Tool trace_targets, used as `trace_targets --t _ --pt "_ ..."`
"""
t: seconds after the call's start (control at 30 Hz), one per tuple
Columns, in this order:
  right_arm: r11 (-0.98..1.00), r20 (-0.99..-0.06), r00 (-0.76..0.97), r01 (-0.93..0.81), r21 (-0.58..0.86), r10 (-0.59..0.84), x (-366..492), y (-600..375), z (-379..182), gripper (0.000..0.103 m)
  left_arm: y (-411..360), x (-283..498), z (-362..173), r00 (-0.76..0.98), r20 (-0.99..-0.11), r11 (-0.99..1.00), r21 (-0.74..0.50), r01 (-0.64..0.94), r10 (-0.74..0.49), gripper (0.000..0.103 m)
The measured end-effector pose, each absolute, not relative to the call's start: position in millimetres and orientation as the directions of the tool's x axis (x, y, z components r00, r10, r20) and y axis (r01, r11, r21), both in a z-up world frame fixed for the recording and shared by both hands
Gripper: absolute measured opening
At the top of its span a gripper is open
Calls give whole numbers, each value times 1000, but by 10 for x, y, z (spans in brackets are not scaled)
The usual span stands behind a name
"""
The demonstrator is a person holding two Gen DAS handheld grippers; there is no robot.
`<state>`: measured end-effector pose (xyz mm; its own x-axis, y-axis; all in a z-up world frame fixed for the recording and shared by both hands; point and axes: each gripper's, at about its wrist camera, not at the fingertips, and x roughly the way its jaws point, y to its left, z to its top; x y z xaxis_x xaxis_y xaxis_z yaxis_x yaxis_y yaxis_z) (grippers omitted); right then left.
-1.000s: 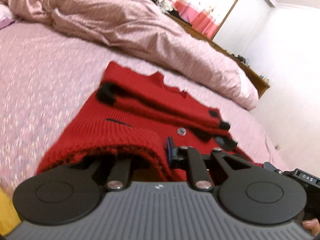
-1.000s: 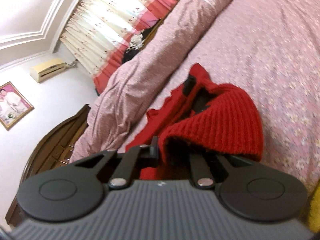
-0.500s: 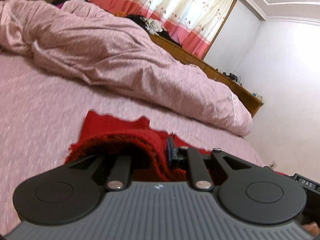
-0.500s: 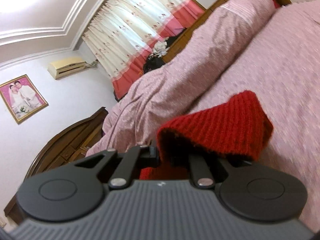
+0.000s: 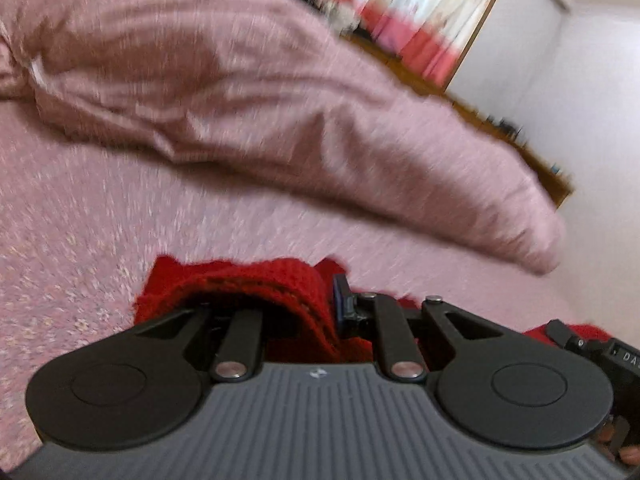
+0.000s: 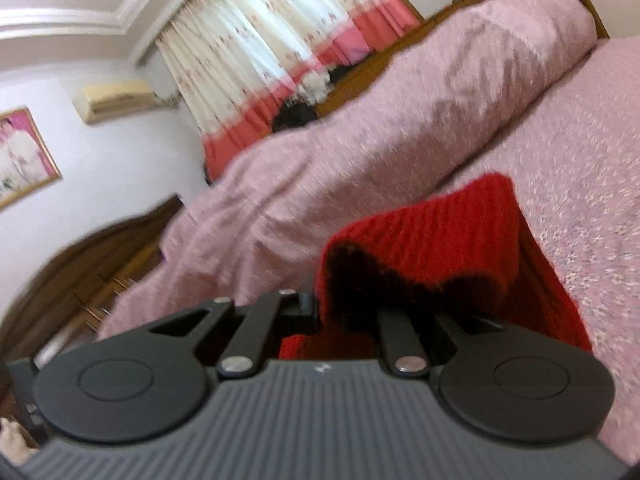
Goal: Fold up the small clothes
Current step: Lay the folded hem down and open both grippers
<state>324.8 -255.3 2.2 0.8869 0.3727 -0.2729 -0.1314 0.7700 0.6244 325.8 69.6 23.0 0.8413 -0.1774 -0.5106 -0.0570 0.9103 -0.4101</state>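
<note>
Meanwhile, both grippers had swept the red knit sweater (image 5: 256, 284) forward across the bed (image 5: 80, 216), hiding its far half. The left gripper (image 5: 320, 312) and right gripper (image 6: 340, 312) each pinched the hem nearly closed; the fold looked almost laid over.

Ahead of you the pink bedsheet (image 5: 100, 216) lies flat and open, so there is room to pass low across it to the left in the left wrist view. The rolled pink duvet (image 5: 280, 92) runs as a long ridge across the far side and blocks the way forward; in the right wrist view it (image 6: 400, 128) fills the middle. Past it stand a wooden ledge (image 5: 516, 140) and curtains (image 6: 272, 40). The red knit sweater (image 6: 432, 240) drapes over both sets of fingers, hiding what sits directly in front.
</note>
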Motion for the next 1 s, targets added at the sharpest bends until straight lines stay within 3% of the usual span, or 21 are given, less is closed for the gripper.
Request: trace_targets --t 0.17,0.3,0.33,0.37,0.47,0.53,0.6,0.8,1.0 --pt "873 -495 831 22 487 255 3650 -2413 -494 15 647 3706 -221 750 -632 956 -295 -4 -192 19" --pt "884 -453 852 -27 466 264 3569 -2394 -521 19 661 3822 -183 731 -648 963 -264 49 -214 20" --pt "871 -441 852 -33 491 281 3552 -2425 -492 21 683 3838 -154 723 -654 961 -273 51 -224 21" --pt "856 -431 852 -39 516 298 3561 -2468 -467 30 709 3853 -122 712 -661 955 -294 44 -237 23" --pt "814 -389 865 -36 580 316 3519 -2582 -336 67 793 3793 -43 676 -676 923 -386 15 -294 51" --pt "815 -370 873 -52 577 318 3470 -2633 -255 69 781 3707 65 681 -657 909 -416 31 -324 83" --pt "826 -358 877 -75 559 321 3384 -2683 -172 69 742 3603 200 708 -639 921 -386 45 -302 101" --pt "875 -379 865 -127 467 328 3265 -2637 -56 69 579 3391 501 746 -593 945 -290 153 -303 101" --pt "934 -430 872 -80 349 235 3367 -2507 -99 69 431 3454 303 764 -626 987 -79 139 -158 101"
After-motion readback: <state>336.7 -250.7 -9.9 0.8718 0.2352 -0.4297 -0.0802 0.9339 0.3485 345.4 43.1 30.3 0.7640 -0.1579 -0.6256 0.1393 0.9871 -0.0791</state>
